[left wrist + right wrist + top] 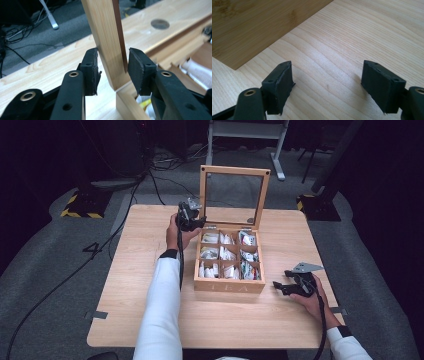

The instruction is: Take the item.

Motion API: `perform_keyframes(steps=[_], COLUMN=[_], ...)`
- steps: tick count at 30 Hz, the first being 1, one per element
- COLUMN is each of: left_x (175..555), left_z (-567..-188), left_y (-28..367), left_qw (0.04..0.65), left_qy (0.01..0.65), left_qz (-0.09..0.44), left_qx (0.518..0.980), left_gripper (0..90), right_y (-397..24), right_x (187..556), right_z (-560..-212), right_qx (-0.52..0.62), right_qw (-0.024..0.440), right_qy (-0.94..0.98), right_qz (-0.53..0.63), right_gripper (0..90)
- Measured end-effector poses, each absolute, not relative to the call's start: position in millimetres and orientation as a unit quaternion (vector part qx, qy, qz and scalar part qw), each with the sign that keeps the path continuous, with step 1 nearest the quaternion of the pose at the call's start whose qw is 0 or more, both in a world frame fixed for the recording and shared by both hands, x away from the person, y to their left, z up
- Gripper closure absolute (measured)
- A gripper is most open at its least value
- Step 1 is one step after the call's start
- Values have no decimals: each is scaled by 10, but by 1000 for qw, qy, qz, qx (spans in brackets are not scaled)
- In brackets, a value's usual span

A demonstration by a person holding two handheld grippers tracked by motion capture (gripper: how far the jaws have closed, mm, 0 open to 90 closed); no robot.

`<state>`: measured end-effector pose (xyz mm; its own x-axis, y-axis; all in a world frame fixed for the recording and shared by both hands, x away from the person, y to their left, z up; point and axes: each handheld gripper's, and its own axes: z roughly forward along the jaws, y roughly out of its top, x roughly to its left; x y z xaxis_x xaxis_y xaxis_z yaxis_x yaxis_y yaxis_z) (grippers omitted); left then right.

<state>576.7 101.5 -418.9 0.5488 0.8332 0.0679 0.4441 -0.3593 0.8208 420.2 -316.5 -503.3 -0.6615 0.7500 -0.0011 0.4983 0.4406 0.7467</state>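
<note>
Light wooden tea box [229, 284] with nine compartments of tea bags sits mid-counter, its glass-paned wooden lid [233, 196] standing upright at the box's far edge. Left tongs [112, 67] closed on the lid's left frame post, low down just above the hinge corner of the box; both pads look pressed to the wood, one on each face. In the high view the left tongs [190, 217] sit at the box's far-left corner. Right tongs [285, 287] spread wide, holding nothing, resting just right of the box's front-right corner on the pale wooden counter [130, 285]; the right gripper view has the box wall at upper left.

Risks, as judgement: grip is close to the hinge, so there is little leverage and the pads may slip along the smooth post if the lid is swung. Box is unbraced by the right tongs, so a push on the lid could slide or tip the whole box. A dropped lid could slam and jar the glass.
</note>
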Motion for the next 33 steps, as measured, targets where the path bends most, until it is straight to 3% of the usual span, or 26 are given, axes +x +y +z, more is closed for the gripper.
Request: perform_keyframes(steps=[15, 33], left_x=[5651, 4993], left_z=[-4236, -3930], left_y=[1049, 1430], left_qw=[381, 339], left_qy=[388, 349], left_qz=[246, 279], left_qx=[802, 828], left_gripper=[541, 432], right_y=[-3164, -3173], right_x=[4202, 4194], right_z=[-5034, -5033], right_qx=[375, 374], right_qw=[169, 168], right_qy=[832, 833], right_qz=[373, 372], right_gripper=[251, 250])
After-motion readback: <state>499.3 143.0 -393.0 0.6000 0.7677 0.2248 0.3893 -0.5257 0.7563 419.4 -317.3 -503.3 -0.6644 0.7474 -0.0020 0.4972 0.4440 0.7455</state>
